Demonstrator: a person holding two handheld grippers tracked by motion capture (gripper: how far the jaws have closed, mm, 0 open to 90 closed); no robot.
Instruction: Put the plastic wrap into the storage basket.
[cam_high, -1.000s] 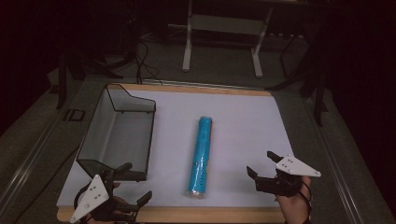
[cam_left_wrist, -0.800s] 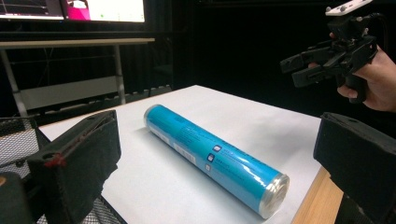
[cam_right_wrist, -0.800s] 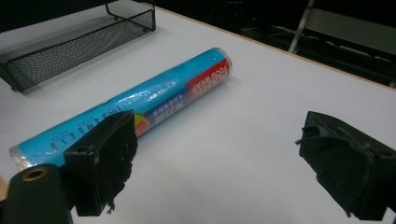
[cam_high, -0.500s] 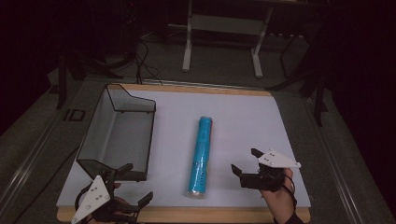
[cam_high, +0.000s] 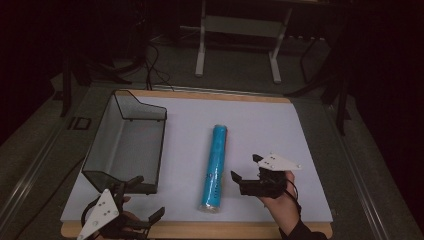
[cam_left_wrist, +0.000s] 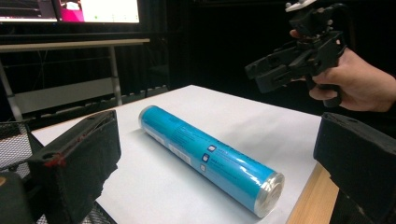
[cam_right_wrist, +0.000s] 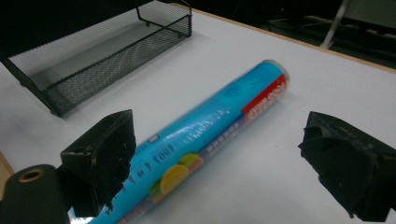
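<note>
A blue tube (cam_high: 215, 167) with a clear end cap lies lengthwise on the white sheet (cam_high: 280, 130). My right gripper (cam_high: 245, 166), held in a hand, hovers just right of the tube's near half and points left at it. Its jaws have just been opening and stand wide with nothing pressed between them. In the right gripper view the tube (cam_right_wrist: 201, 135) lies ahead, framed by the gripper (cam_right_wrist: 224, 144). My left gripper (cam_high: 149, 196) is open at the front left corner. In its view (cam_left_wrist: 219, 140) the tube (cam_left_wrist: 210, 161) lies ahead and the right gripper (cam_left_wrist: 280, 65) hangs above it.
A black wire-mesh tray (cam_high: 127, 145) stands left of the tube, its near end close to my left gripper. The wooden table edge (cam_high: 200, 231) runs along the front. White sheet lies bare right of and behind the tube.
My right gripper has slid left across the sheet, from near the right edge to just beside the tube. The left gripper and the tube have kept their places.
</note>
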